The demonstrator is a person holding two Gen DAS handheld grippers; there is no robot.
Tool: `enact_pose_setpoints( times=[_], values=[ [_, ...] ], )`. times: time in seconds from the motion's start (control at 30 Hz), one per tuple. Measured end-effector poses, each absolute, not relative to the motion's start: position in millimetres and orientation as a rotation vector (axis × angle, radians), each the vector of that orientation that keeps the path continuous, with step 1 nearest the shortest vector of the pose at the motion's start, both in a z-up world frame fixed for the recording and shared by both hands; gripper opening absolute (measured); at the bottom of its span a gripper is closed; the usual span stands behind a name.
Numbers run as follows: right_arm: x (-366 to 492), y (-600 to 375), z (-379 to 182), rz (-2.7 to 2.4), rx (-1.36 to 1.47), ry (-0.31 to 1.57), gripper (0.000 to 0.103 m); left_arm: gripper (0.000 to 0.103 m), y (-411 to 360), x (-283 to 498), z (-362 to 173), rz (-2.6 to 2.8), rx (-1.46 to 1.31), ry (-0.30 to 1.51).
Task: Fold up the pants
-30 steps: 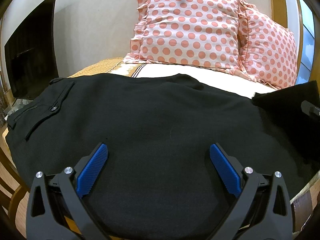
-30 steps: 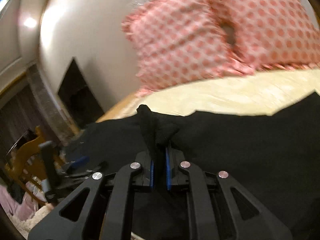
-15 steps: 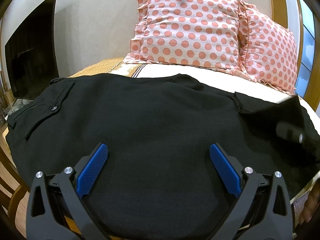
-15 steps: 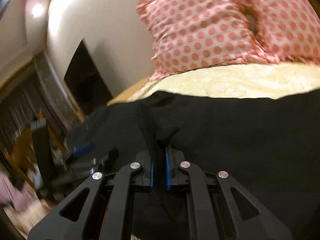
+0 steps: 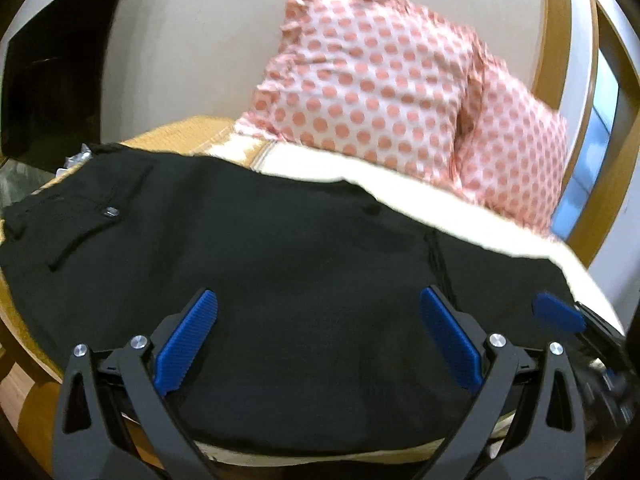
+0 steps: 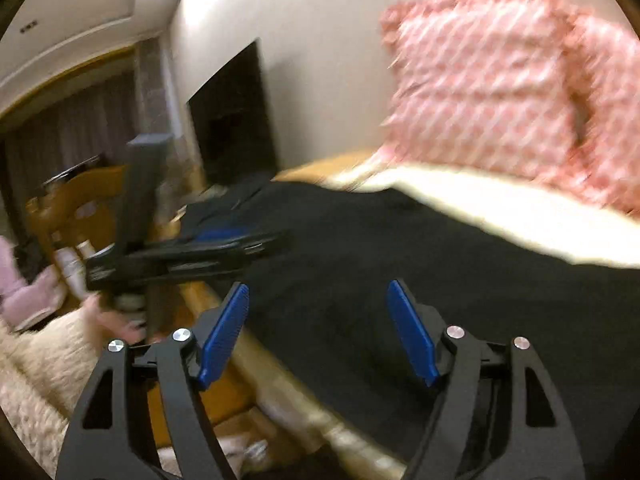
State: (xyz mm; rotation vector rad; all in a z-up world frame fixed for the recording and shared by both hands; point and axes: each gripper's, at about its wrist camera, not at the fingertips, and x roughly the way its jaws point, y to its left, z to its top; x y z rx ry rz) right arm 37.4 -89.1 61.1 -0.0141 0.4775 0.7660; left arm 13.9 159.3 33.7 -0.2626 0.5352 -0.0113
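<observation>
Black pants lie spread flat on the bed, the buttoned back pocket at the left end. My left gripper hovers open over the near edge of the cloth, nothing between its blue pads. In the right wrist view my right gripper has its jaws opening, with nothing between them, above the pants. The left gripper shows there at the left, and a blue pad of the right gripper shows at the right edge of the left wrist view.
Two pink polka-dot pillows lean on the wall at the head of the bed. A cream sheet lies under the pants. A dark screen hangs on the wall at the left. A wooden chair and a fluffy sleeve are beside the bed.
My right gripper let go of the pinched fold of black cloth and opened. The cloth now lies flat on the right. Both views shifted slightly.
</observation>
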Motion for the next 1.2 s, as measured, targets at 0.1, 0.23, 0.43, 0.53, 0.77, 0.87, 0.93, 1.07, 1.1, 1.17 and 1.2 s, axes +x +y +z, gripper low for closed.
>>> enact_pose_setpoints(
  times=[0.1, 0.23, 0.43, 0.53, 0.77, 0.87, 0.93, 1.07, 1.1, 1.17, 1.2],
  values=[
    [62.6, -89.2, 49.2, 0.628, -0.028, 0.571, 0.065, 0.101, 173.6, 6.1, 43.4, 0.045, -0.275, 0.503],
    [60.0, -73.2, 28.5, 0.57, -0.164, 0.628, 0.063, 0.101, 206.3, -8.1, 51.2, 0.158, -0.328, 0.471],
    [62.5, -81.8, 23.5, 0.596, -0.121, 0.648, 0.062, 0.101, 280.1, -32.6, 50.7, 0.276, -0.56, 0.438],
    [60.6, -80.1, 22.8, 0.595, -0.144, 0.636, 0.062, 0.101, 314.2, -46.4, 48.7, 0.303, -0.692, 0.397],
    [60.9, -80.2, 23.0, 0.604, -0.136, 0.635, 0.063, 0.1, 359.0, -56.0, 27.1, 0.256, -0.931, 0.399],
    [59.7, -80.1, 22.7, 0.606, -0.135, 0.632, 0.063, 0.098, 351.6, -53.9, 31.4, 0.244, -0.901, 0.394],
    [59.8, -80.2, 22.8, 0.606, -0.137, 0.631, 0.063, 0.088, 347.8, -46.7, 34.1, 0.221, -0.887, 0.411],
    [60.4, -80.3, 22.8, 0.607, -0.135, 0.63, 0.063, 0.083, 349.1, -37.3, 27.5, 0.2, -0.929, 0.447],
    [60.3, -80.4, 22.8, 0.607, -0.136, 0.63, 0.063, 0.083, 349.9, -36.6, 24.2, 0.206, -0.943, 0.459],
    [60.6, -80.6, 23.2, 0.607, -0.137, 0.63, 0.063, 0.081, 351.2, -37.4, 18.9, 0.213, -0.961, 0.47],
    [60.8, -80.5, 23.0, 0.607, -0.136, 0.63, 0.063, 0.079, 351.5, -38.9, 17.2, 0.221, -0.969, 0.473]
  ],
)
